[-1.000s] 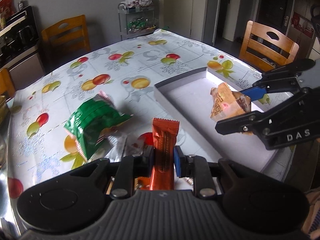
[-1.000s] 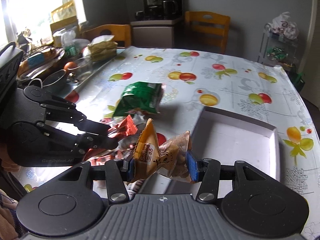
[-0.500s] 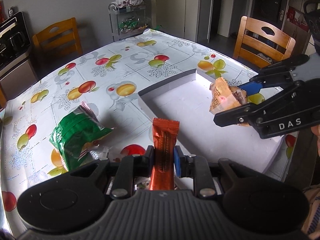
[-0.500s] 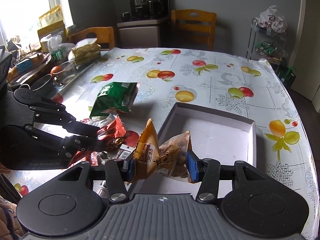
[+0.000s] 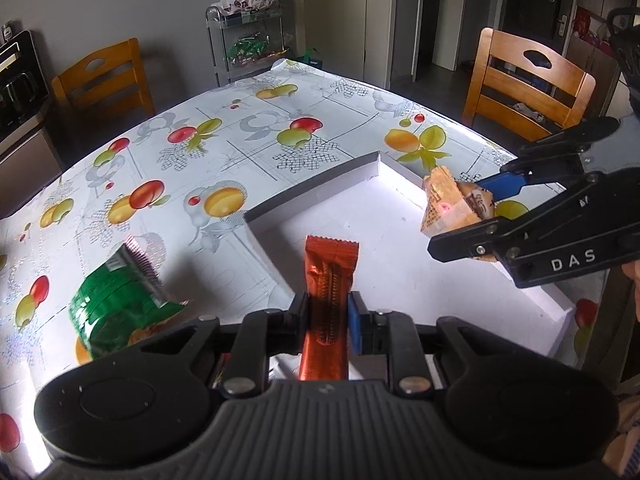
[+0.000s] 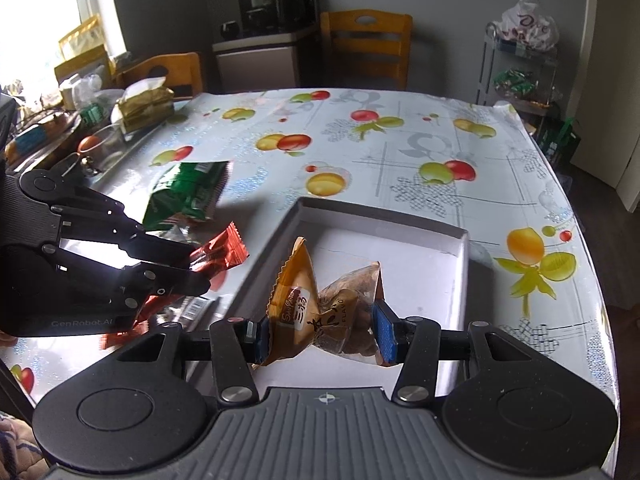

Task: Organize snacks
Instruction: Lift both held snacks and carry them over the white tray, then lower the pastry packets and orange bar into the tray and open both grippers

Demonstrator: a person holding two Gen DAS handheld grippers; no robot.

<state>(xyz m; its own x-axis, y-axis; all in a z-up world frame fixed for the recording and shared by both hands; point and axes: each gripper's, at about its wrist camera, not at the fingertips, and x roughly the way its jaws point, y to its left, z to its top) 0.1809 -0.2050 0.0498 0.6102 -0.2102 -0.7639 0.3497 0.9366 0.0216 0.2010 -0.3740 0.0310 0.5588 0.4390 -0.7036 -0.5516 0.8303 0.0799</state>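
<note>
Tools (image 5: pixel 327 312) (image 6: pixel 320 334) with snacks beside green packet (image 5: pixel 116 300)

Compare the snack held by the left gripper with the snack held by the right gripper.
The orange-red bar wrapper is long, narrow and opaque; the tan snack packet is wider, crumpled and partly clear. The left gripper has its jaws nearly together, the right gripper wider apart. Both hang above the white tray.

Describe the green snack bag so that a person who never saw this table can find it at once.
Start at the big table with the fruit-print cloth, then find the shallow white tray on it. The green snack bag lies on the cloth just outside the tray's left side. It is the only green packet on the cloth; the wrappers heaped beside it are orange-red or silvery.
</note>
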